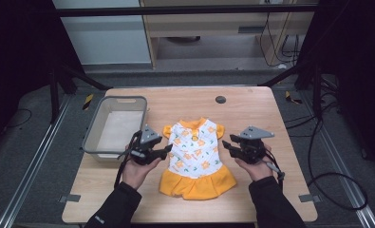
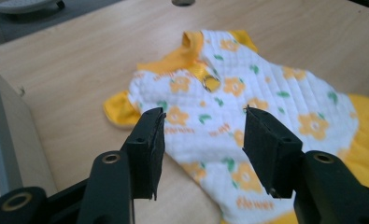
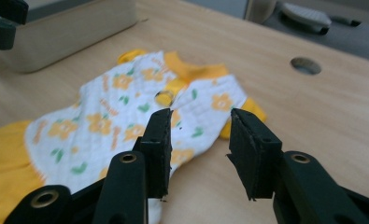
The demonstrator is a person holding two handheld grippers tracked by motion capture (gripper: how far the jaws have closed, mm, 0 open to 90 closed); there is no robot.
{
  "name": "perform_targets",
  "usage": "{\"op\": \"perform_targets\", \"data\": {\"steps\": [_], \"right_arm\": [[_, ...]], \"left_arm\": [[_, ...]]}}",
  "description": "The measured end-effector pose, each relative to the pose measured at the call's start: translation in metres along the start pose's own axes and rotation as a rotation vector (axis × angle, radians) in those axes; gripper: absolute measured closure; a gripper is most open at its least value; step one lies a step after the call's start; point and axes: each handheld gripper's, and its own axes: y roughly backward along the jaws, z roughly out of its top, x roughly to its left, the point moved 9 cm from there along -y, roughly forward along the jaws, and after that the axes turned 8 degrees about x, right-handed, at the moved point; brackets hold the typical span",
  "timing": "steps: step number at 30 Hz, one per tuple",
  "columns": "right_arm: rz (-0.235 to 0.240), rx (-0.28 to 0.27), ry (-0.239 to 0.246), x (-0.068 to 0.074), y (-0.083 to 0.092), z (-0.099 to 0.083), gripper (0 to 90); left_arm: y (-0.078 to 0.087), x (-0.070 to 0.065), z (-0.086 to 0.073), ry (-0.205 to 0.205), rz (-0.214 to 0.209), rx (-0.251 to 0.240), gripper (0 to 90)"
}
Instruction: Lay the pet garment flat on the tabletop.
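Small dress (image 1: 196,156) flat at frame centre, left gripper (image 1: 162,151) and right gripper (image 1: 228,144) flanking it, both released, tub (image 1: 92,128) at left

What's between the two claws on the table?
The dress lies flat between the left claw and right claw, clear in the high view. Both claws are open and hold nothing.
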Motion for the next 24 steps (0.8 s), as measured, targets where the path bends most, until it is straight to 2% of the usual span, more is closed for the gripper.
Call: {"op": "perform_targets", "data": {"steps": [6, 11, 15, 18, 19, 24], "right_arm": [[0.032, 0.061, 0.016, 0.019, 0.004, -0.034, 57.7], [0.049, 0.08, 0.017, 0.027, 0.005, -0.053, 57.7], [0.057, 0.114, 0.01, 0.031, 0.002, -0.071, 59.2], [0.06, 0.141, 0.014, 0.032, 0.0, -0.083, 60.8], [0.059, 0.148, 0.011, 0.032, -0.001, -0.085, 61.5], [0.068, 0.18, 0.004, 0.033, -0.004, -0.095, 66.2]], "left_arm": [[0.004, -0.008, -0.043, -0.007, -0.013, 0.063, 48.3], [0.0, -0.012, -0.073, 0.027, -0.038, 0.111, 48.5], [-0.005, -0.018, -0.088, 0.036, -0.069, 0.153, 49.3], [-0.009, -0.023, -0.092, 0.018, -0.067, 0.178, 51.4], [-0.012, -0.027, -0.095, 0.016, -0.085, 0.192, 52.6], [-0.018, -0.035, -0.101, 0.006, -0.114, 0.223, 61.5]]}}
